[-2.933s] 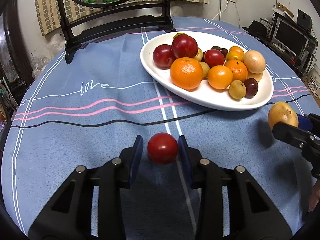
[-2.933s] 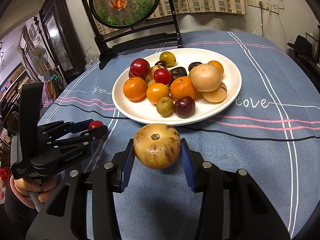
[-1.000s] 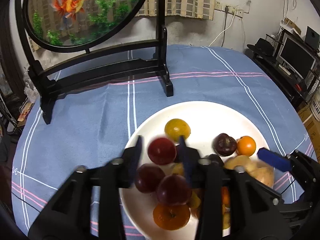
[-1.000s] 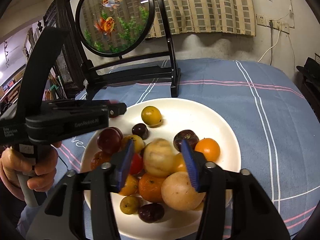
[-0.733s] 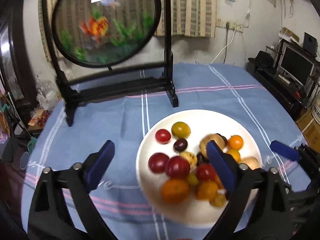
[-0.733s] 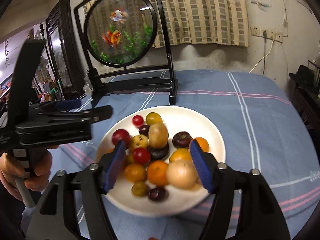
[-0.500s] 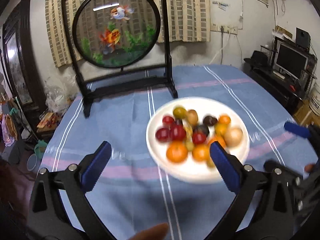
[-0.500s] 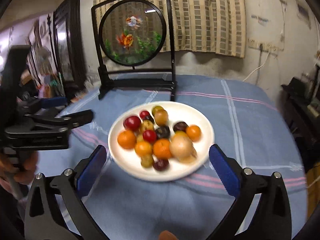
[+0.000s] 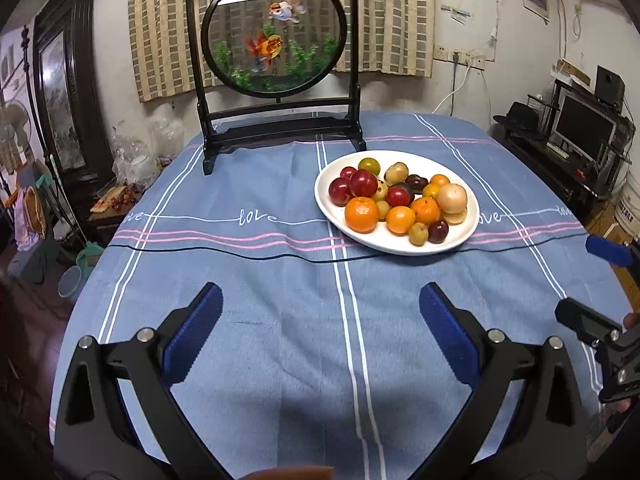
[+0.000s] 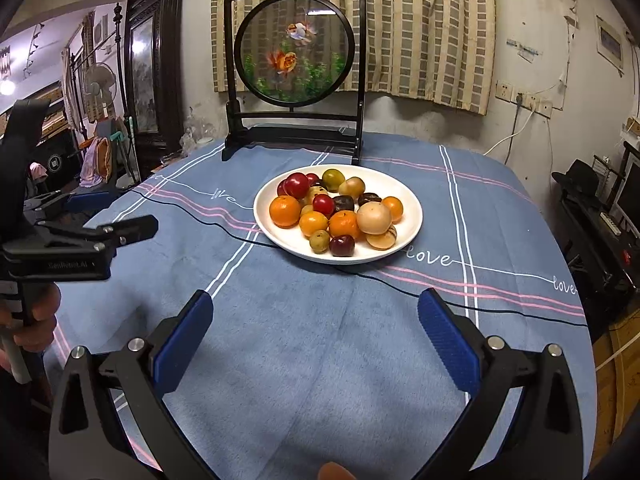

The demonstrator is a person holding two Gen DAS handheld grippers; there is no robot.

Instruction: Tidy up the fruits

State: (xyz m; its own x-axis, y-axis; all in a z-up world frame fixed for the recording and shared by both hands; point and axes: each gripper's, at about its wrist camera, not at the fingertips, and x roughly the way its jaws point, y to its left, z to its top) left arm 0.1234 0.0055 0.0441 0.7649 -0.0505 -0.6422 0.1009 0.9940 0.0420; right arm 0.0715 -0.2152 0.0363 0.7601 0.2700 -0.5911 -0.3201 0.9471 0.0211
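A white oval plate (image 9: 472, 210) (image 10: 412, 216) on the blue tablecloth holds several fruits: oranges (image 9: 361, 214) (image 10: 285, 211), red plums (image 9: 363, 182) (image 10: 296, 184), a pale round fruit (image 9: 451, 197) (image 10: 373, 217) and small green and dark ones. My left gripper (image 9: 320, 312) hangs open over bare cloth well in front of the plate, nothing between its blue pads. My right gripper (image 10: 316, 312) is likewise open and empty, pulled back from the plate. Each gripper shows at the edge of the other's view.
A black-framed round goldfish screen (image 9: 276, 40) (image 10: 296, 52) stands at the table's far side behind the plate. The blue tablecloth (image 9: 240, 280) has white and pink stripes. A monitor and shelves (image 9: 580, 128) stand to the right, dark furniture (image 10: 152, 60) to the left.
Both grippers opened over the plate, leaving a red plum and a mottled round fruit among the others, then drew back toward the table's near side.
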